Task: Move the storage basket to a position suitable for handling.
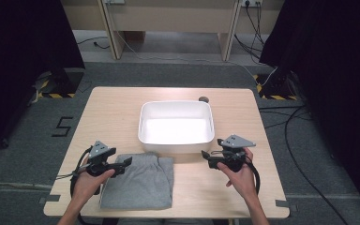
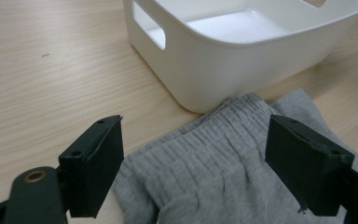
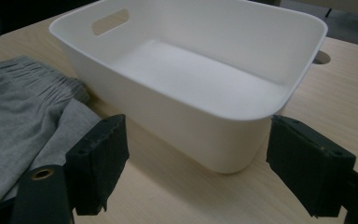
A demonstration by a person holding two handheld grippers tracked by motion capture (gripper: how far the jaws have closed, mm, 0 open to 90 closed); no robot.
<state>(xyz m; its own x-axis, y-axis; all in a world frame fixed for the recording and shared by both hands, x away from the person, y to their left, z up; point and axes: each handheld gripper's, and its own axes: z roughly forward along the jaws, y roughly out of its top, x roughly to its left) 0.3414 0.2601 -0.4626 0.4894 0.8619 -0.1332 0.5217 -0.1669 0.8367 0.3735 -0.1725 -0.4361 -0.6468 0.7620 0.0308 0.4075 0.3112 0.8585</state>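
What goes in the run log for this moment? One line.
left tool: open, over shorts | right tool: open, facing bin | bin: empty | shorts: folded, on table, touching bin

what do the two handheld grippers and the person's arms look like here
Each hand carries a black gripper: the left gripper and the right gripper. Both bear a grey three-cornered plate on top and trail a black cable. In the gripper views, the jaws end in flat, blocky black pads, with a brass-coloured ringed hole at the base of one. The forearms are bare, with no sleeves showing.
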